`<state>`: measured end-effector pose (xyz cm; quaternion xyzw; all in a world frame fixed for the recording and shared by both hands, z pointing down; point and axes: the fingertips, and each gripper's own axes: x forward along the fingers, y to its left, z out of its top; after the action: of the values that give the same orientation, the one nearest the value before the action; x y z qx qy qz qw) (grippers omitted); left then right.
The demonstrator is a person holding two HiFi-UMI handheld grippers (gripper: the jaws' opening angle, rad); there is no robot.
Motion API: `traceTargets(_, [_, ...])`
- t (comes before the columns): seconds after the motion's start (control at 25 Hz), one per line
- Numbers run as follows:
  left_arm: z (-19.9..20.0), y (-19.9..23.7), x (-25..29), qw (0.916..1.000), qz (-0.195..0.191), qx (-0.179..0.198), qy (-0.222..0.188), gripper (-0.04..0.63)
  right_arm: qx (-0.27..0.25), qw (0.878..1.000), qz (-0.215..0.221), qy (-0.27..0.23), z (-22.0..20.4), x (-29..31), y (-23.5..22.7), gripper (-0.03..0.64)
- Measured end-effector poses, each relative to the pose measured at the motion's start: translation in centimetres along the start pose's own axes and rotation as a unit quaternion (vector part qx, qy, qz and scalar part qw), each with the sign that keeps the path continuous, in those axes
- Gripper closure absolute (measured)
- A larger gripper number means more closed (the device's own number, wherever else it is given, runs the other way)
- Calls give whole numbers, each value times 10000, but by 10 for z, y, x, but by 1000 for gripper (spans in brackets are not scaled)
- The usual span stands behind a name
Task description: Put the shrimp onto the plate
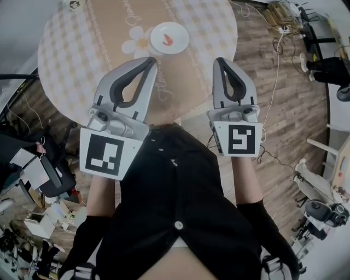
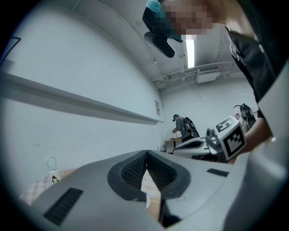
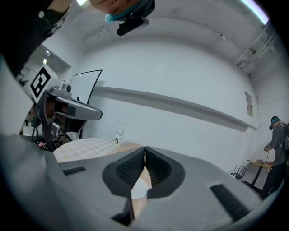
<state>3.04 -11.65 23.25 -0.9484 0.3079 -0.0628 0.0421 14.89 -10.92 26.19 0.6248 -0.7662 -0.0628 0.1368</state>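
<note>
A small red shrimp (image 1: 167, 39) lies on a white plate (image 1: 181, 33) at the far side of a round table (image 1: 82, 49) with a checked cloth. My left gripper (image 1: 150, 59) is shut with nothing in it, held above the table's near edge, well short of the plate. My right gripper (image 1: 220, 60) is also shut and empty, beside it to the right. In the left gripper view the jaws (image 2: 146, 152) meet at their tips. The right gripper view shows the jaws (image 3: 145, 148) closed, with the white plate (image 3: 140, 190) glimpsed below them.
A small clear bottle (image 1: 74, 4) stands at the table's far left edge, also visible as the bottle (image 3: 118, 139). Cables (image 1: 276, 33) trail over the wood floor at right. Boxes and clutter (image 1: 38, 180) crowd the left. Another person (image 2: 183, 127) stands far off.
</note>
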Motion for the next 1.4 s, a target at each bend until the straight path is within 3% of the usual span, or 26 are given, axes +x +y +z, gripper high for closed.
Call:
traceTargets(0.96, [19,-28,20,9996,-205,159,-107,592,-108,9996,-207,-185,14,-26,-23,615])
traceTargets(1.4, [15,-20,2,9996,-166,184,-122,592,-136,9997,-129,-179,15,-25,0,615])
